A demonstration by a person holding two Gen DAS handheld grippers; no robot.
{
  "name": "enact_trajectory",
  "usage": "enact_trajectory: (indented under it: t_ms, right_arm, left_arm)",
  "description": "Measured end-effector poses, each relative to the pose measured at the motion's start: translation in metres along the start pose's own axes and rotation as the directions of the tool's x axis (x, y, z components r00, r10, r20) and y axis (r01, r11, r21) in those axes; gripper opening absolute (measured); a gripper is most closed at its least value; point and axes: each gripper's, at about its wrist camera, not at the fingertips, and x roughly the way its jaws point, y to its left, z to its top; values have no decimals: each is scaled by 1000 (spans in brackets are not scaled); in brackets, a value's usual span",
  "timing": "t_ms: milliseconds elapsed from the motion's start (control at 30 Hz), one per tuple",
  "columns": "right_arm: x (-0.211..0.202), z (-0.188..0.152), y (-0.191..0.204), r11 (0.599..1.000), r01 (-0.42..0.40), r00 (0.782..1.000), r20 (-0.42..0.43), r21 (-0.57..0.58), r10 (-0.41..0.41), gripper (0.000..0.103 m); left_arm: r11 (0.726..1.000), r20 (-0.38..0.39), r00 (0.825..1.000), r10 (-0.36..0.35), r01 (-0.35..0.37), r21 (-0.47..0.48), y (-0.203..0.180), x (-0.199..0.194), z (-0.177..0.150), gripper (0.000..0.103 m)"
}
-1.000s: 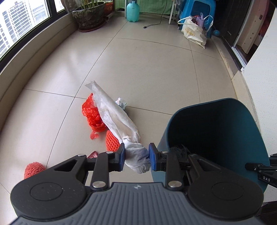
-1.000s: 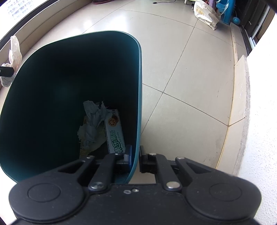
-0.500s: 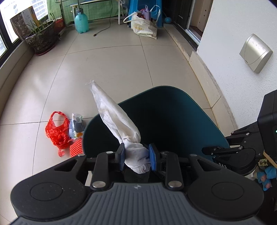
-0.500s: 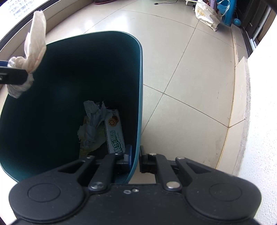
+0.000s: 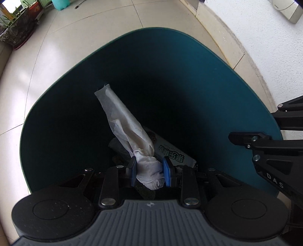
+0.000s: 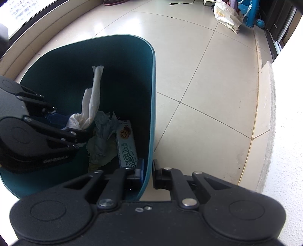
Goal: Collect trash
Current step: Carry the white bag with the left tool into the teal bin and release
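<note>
A teal trash bin (image 5: 217, 62) (image 6: 149, 94) stands on the tiled floor. My left gripper (image 5: 149, 173) (image 6: 75, 125) hangs inside its mouth, shut on a twisted white paper wrapper (image 5: 123, 121) (image 6: 92, 100) that sticks out beyond the blue pads. My right gripper (image 6: 148, 171) is shut on the bin's near rim, one finger inside and one outside. At the bottom of the bin lie a snack box (image 6: 126, 143) (image 5: 174, 153) and crumpled paper (image 6: 104, 132).
A white wall (image 5: 265, 47) and a raised tile ledge (image 6: 263, 106) run along the right of the bin. A potted plant (image 5: 17, 28) stands far left by the window; a white shopping bag (image 6: 227, 16) and a blue stool (image 6: 246, 11) stand at the far end.
My left gripper carried the white wrapper from above the floor litter over the bin and down into its mouth, rolling as it went. My right gripper kept still on the rim.
</note>
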Motion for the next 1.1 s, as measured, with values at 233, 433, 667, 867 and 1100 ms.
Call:
enact_trajectory:
  t_ms: [233,433,667,867,1100]
  right_arm:
    - [0,-1,-1,1000,-2,1000,1,1,2,8]
    - [-1,-1,-1,1000,-4,1000,1,3,4,8]
    - [-1,-1,-1,1000,-5,1000,1,3,5,8]
    - [-2,0,-2,1000,-9,1000,0,6,9,8]
    - [-3,1,-2,1000,-10,1000,-2,7,10,8]
  left_arm:
    - [1000,-79,997,19,-18,18,-4,28,4,28]
    - [1000,-116,993,4,-4,6,-8,39,9,28]
    - [1000,-111,994,-10,11,10,-8,38,9,41]
    - [1000,-59,998,-3,3,4,-9,29,7,60]
    - [999,8,999,-41,41,-13,-5,3,-1,60]
